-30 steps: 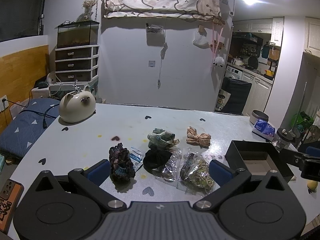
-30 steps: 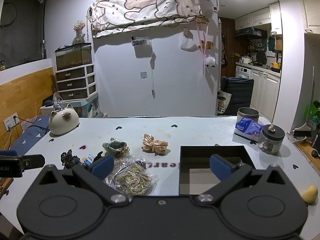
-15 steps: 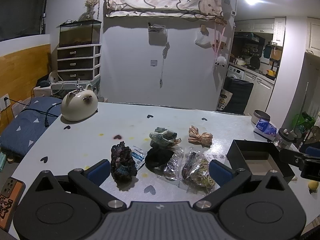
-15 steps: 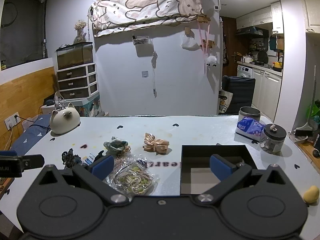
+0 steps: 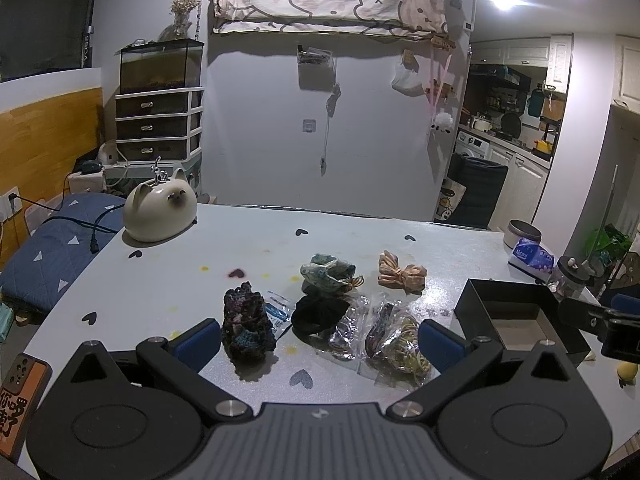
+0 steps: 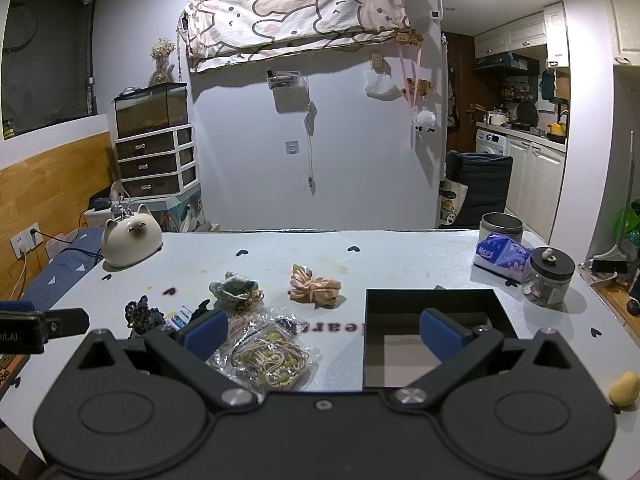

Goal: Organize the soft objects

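Tissue pack (image 6: 502, 254) reading perhaps "Natura", both claws agape

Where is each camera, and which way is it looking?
Left wrist: sits on the left tongs, looking across the table at the dark scrunchie; its own open blue pads show.
Right wrist: sits on the right tongs, facing the black box; its open pads show.
Both see the cat jar, peach bow and box.
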{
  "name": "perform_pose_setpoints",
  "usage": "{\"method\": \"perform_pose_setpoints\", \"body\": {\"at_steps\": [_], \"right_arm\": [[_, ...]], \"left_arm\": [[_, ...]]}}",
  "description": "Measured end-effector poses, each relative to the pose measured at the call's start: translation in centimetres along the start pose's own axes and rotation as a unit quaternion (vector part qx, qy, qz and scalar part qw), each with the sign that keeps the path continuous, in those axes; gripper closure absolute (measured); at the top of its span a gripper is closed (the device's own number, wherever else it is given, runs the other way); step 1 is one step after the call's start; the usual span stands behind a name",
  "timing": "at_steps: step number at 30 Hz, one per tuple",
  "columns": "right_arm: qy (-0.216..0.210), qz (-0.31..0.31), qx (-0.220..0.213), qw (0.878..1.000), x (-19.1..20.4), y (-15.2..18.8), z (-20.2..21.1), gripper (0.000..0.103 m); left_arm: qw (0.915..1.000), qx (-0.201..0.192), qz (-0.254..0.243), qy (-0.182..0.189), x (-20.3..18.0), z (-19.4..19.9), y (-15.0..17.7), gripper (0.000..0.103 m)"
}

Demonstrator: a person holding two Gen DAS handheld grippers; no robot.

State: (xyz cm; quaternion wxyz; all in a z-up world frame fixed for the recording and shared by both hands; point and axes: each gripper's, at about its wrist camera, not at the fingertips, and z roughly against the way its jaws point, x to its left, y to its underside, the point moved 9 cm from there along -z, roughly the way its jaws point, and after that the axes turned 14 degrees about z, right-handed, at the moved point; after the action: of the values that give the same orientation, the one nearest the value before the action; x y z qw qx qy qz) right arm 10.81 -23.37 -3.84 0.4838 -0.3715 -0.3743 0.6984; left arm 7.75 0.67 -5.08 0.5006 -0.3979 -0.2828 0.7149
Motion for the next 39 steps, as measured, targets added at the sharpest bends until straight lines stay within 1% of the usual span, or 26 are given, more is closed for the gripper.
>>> {"method": "perform_pose_setpoints", "body": {"at_steps": [24,31,39], "right_arm": [[-0.001,0.001,0.000,1.000,0.0,-0.1,0.1,0.000],[-0.011,0.005,0.003,1.000,-0.1,-0.4,-0.8,0.000],[-0.016,0.012,0.006,1.000,-0.5,-1.4,-2.9,0.000]], "left_arm": [[1.0000,0.000,0.001,-0.003,0.5,-0.1,-0.1,0.000],[0.9999,0.003,0.004,-0.014,0.5,-1.7,-0.9,0.000],[0.9991,0.006,0.008,-0.041,1.2,-3.8,-2.0,0.000]]}}
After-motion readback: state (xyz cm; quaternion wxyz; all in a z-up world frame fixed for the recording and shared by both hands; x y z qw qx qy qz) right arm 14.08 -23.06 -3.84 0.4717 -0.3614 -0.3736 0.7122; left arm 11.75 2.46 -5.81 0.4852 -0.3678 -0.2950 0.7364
